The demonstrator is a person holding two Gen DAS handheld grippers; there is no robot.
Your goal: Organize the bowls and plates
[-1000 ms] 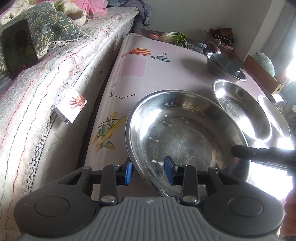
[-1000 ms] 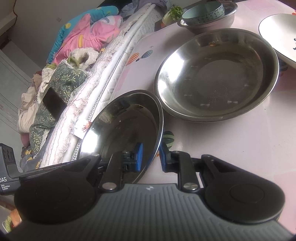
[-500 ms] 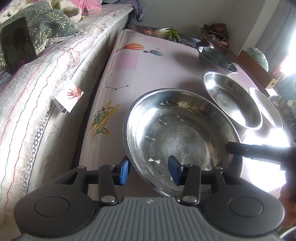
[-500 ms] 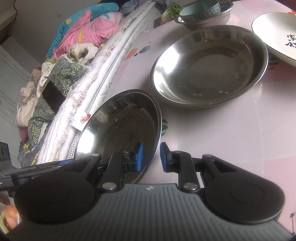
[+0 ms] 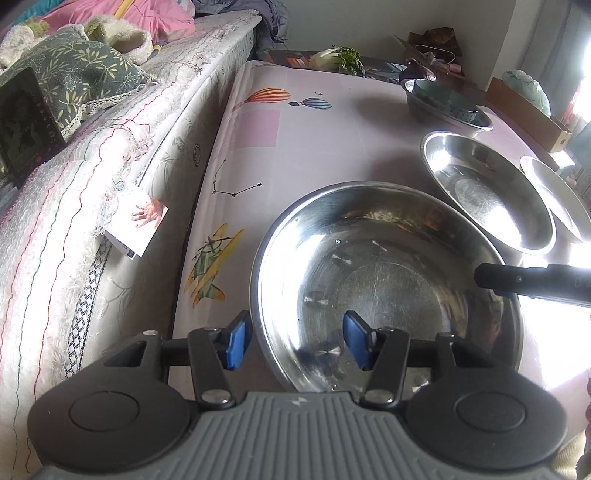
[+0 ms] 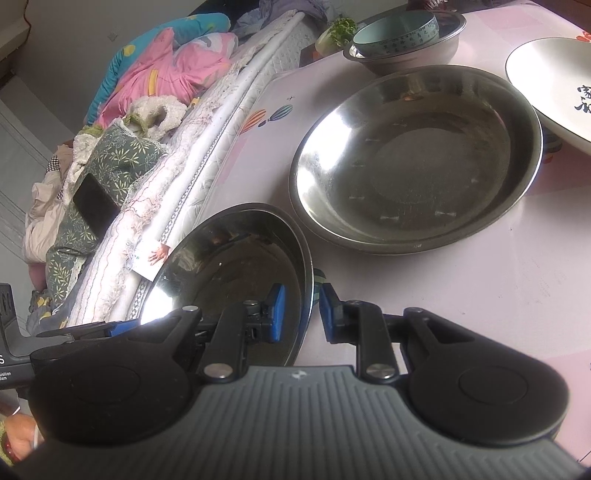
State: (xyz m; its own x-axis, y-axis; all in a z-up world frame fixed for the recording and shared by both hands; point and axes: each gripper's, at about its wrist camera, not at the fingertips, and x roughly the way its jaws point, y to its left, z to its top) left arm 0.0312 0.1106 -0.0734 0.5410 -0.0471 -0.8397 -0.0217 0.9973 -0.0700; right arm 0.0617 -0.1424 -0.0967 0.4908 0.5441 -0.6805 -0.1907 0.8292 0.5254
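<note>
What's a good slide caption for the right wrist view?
Right claw grips the rim of a tilted steel bowl beside a wider steel basin.

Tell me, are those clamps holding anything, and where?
The right gripper pinches the near steel bowl by its rim. The left gripper is opening, straddling that rim without pressing.

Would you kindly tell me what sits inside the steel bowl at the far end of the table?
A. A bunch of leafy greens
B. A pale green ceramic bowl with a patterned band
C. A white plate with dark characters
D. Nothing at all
B: in the right wrist view the pale green ceramic bowl with a patterned band rests nested inside the far steel bowl, beyond the large steel basin.
</note>
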